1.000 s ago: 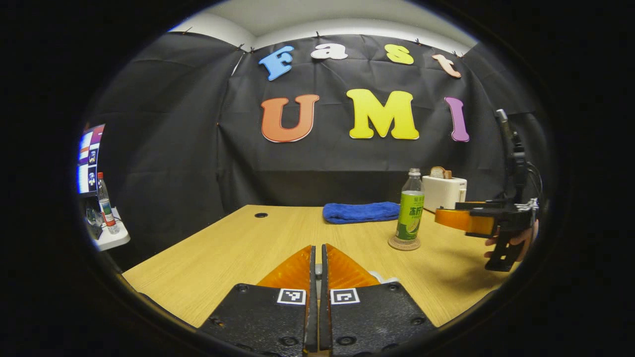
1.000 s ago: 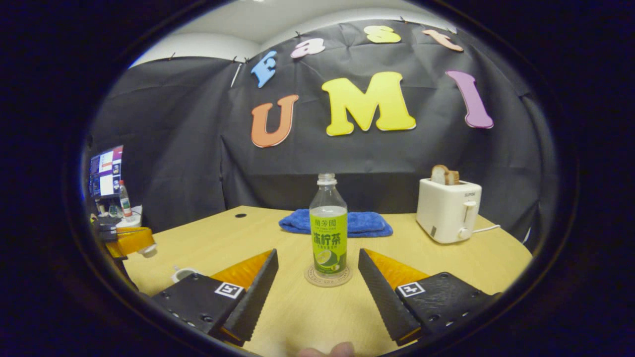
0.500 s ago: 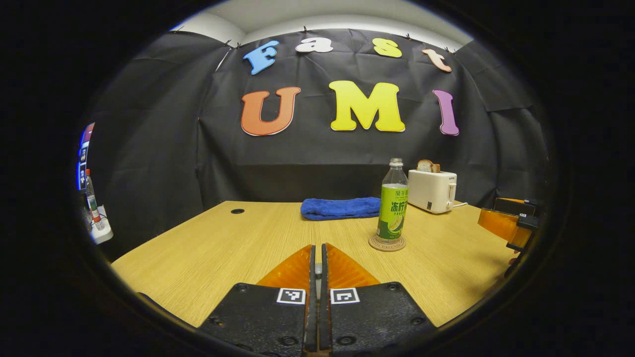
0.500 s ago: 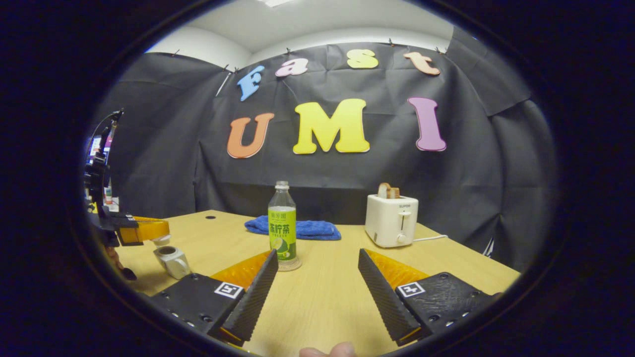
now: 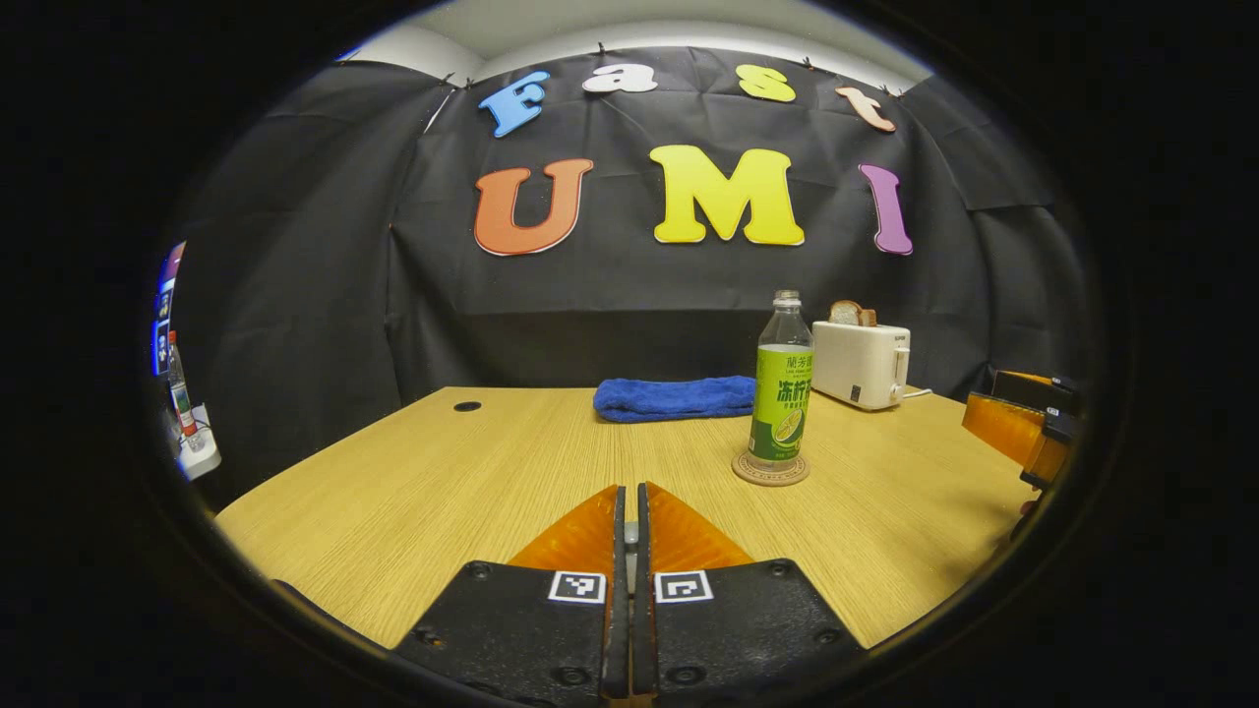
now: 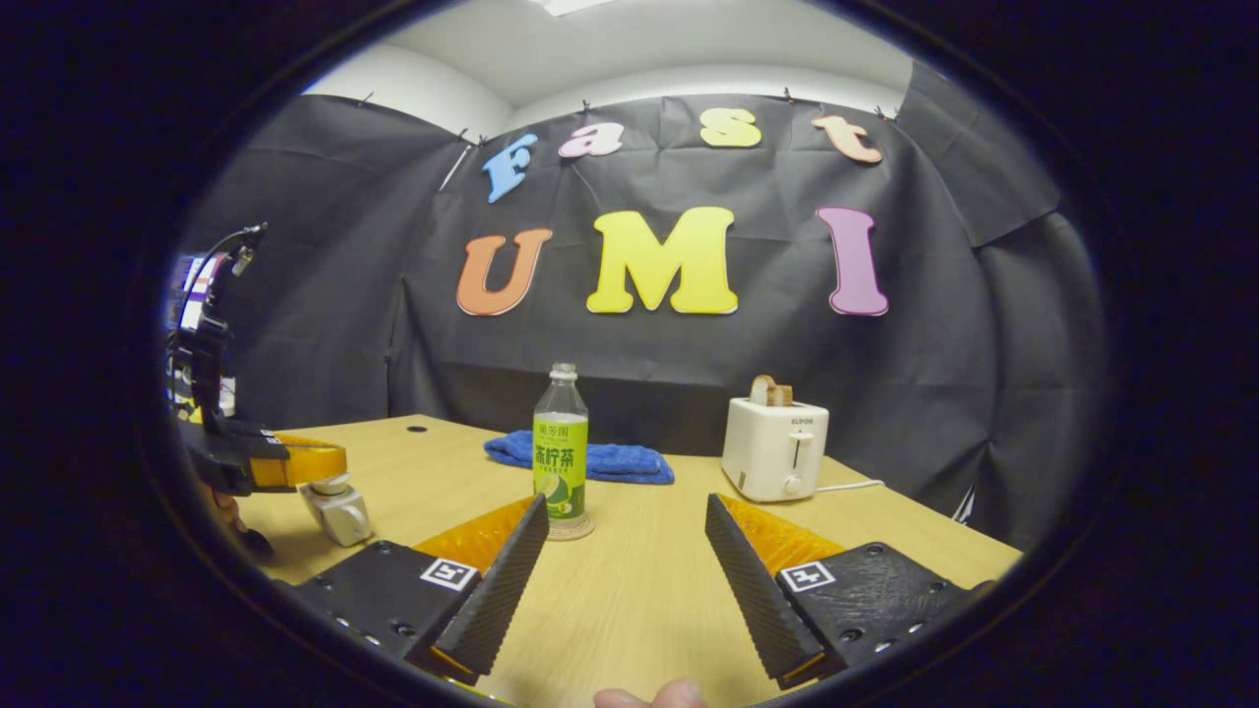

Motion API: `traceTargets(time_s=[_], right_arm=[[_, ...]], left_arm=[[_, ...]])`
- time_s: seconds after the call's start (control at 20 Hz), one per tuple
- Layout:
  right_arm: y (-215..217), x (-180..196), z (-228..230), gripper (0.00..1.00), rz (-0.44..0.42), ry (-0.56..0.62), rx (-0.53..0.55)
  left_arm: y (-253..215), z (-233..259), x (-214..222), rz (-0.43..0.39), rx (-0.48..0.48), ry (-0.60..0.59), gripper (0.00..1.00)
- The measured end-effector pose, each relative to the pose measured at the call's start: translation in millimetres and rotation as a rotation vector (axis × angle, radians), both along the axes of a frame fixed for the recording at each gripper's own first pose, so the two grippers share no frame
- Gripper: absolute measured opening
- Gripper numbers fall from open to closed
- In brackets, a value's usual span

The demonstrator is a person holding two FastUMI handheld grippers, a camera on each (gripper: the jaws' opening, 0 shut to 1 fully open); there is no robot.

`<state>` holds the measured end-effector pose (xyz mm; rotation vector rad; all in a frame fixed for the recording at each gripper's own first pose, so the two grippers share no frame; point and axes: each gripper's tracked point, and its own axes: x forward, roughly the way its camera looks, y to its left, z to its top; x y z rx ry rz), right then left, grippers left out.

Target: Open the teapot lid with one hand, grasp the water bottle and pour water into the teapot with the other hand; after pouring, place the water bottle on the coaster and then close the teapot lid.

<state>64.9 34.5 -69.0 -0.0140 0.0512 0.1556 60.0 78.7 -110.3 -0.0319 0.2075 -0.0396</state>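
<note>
we see the water bottle upright on the coaster mid-tabletop, green label. right gripper wide open, holding nothing. left gripper pressed closed; in the right gripper view its tip meets the teapot lid knob near the tabletop's left edge.

The table is pale wood-grain laminate, smooth with a soft sheen. On it the water bottle is clear glossy plastic wrapped in a shiny printed label, and the coaster beneath it looks matt and fibrous, like cork or woven straw. Farther off, the blue towel is soft, nubby terry cloth. The toaster at the far right is smooth, satin plastic. The teapot at the near left shows a pale, glazed-looking surface.
</note>
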Motion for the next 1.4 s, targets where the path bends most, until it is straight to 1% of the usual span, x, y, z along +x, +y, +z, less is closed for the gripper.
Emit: traceTargets(time_s=[0.2, 0.3, 0.45, 0.5, 0.65, 0.7, 0.75, 0.8, 0.85, 0.9, 0.95, 1.0, 1.1, 1.25, 1.4], right_arm=[[-1, 0, -3, 0.95, -0.004, 0.009, 0.006], [-1, -1, -3, 0.97, -0.003, 0.011, 0.014], [-1, -4, -1, 0.95, -0.002, 0.007, 0.021], [-2, -5, 1, 0.97, -0.004, 0.005, 0.023], [-3, -7, 2, 0.95, -0.007, 0.002, 0.033], [-5, -8, 3, 0.96, -0.012, 0.002, 0.037], [-5, -8, 3, 0.96, -0.016, 0.003, 0.04], [-7, -9, 5, 0.95, -0.021, 0.004, 0.042], [-10, -10, 7, 0.95, -0.029, 0.001, 0.045], [-13, -11, 10, 0.95, -0.039, -0.003, 0.049], [-16, -14, 14, 0.96, -0.047, -0.008, 0.052], [-19, -15, 20, 0.95, -0.057, -0.015, 0.059], [-23, -20, 35, 0.96, -0.07, -0.029, 0.072], [-30, -29, 52, 0.95, -0.091, -0.044, 0.084], [-34, -41, 60, 0.96, -0.096, -0.048, 0.085]], left_arm=[[-1, -2, -2, 0.004, -0.004, 0.003, 0.05], [1, -3, -3, 0.011, 0.0, 0.003, 0.05], [1, -10, -3, 0.017, -0.002, 0.025, 0.05], [1, -9, -3, 0.02, -0.003, 0.026, 0.06], [4, -5, -5, 0.038, -0.006, 0.017, 0.07], [6, -3, -5, 0.047, -0.002, 0.012, 0.12], [9, 2, -6, 0.06, 0.006, 0.002, 0.2], [9, 8, -8, 0.065, 0.008, -0.008, 0.41], [10, 15, -10, 0.07, 0.005, -0.027, 0.58], [12, 25, -11, 0.082, 0.002, -0.048, 0.87], [12, 36, -19, 0.091, 0.001, -0.068, 1.0], [12, 47, -21, 0.098, 0.004, -0.088, 0.96], [8, 67, -26, 0.107, 0.014, -0.122, 0.96], [-8, 95, -38, 0.095, 0.02, -0.166, 0.96], [-30, 109, -49, 0.078, 0.034, -0.198, 0.96]])
